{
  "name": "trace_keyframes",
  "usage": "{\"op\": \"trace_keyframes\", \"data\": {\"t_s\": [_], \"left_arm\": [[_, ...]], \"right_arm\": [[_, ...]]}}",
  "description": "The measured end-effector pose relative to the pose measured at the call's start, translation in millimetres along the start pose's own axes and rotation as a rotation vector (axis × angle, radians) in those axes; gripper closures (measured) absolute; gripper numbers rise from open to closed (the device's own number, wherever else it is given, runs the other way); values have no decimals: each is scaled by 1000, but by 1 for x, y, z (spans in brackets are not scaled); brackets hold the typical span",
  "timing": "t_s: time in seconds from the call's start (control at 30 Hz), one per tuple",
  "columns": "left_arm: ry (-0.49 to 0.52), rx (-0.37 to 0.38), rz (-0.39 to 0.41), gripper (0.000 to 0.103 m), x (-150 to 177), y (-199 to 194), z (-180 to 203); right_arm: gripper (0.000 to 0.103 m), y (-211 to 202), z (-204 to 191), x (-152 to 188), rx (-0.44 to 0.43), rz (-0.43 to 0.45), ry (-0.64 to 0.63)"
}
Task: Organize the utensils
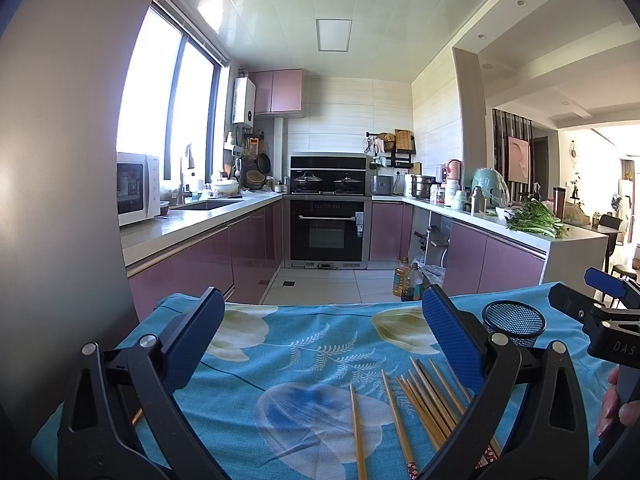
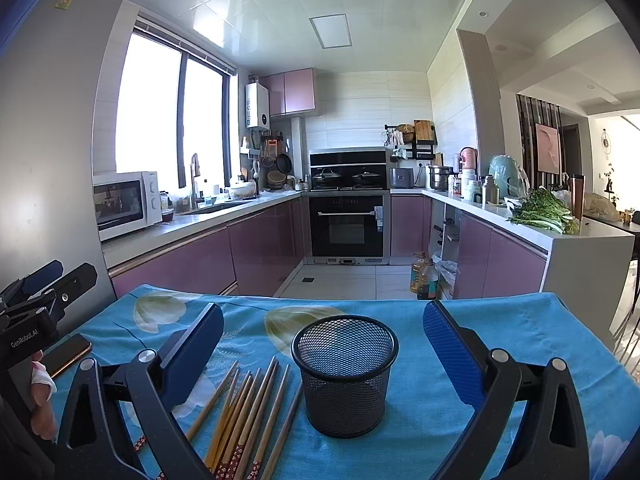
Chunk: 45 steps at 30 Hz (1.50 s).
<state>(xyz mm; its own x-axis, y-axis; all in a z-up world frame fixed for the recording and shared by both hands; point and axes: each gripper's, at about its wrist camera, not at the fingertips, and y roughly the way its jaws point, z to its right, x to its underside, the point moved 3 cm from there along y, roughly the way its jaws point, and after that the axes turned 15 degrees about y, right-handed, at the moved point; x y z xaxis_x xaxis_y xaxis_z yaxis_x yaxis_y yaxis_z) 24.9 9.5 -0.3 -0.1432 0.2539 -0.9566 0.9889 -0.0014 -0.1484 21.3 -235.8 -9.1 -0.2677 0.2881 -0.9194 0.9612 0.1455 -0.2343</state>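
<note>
Chopsticks (image 2: 248,412) lie loose on blue floral tablecloth (image 2: 460,320), just left of upright black mesh cup (image 2: 345,376); long axes run near-to-far, patterned ends near. Right gripper (image 2: 323,344): jaws spread wide, empty, framing cup. Left gripper (image 1: 323,336): spread wide, empty, above chopsticks.

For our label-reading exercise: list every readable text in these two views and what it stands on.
"GenRobot.AI": on the black left gripper body.
"DAS", cut off by the frame edge: on the black right gripper body.
Sticker on the grey fridge, white microwave panel, oil bottles: too small to read.
</note>
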Motion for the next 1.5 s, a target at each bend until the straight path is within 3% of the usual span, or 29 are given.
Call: {"op": "trace_keyframes", "data": {"t_s": [0.33, 0.63, 0.9, 1.07, 1.27, 1.4, 1.5], "left_arm": [[7, 11, -20, 5, 0, 3, 1], [67, 88, -144, 5, 15, 27, 11], [154, 171, -303, 6, 46, 56, 30], [184, 222, -402, 19, 68, 76, 40], [195, 296, -501, 32, 88, 96, 49], [212, 329, -543, 42, 95, 105, 58], [223, 350, -578, 43, 100, 111, 64]], "right_arm": [[6, -1, -2, 0, -30, -35, -2], [6, 9, -25, 25, -125, -213, -76], [36, 41, -21, 68, -104, -464, -90], [56, 57, -8, 75, -65, -542, -42], [70, 74, 1, 85, -28, -622, -16], [72, 82, 3, 89, -13, -658, -5], [73, 86, 4, 92, -8, -677, -6]]}}
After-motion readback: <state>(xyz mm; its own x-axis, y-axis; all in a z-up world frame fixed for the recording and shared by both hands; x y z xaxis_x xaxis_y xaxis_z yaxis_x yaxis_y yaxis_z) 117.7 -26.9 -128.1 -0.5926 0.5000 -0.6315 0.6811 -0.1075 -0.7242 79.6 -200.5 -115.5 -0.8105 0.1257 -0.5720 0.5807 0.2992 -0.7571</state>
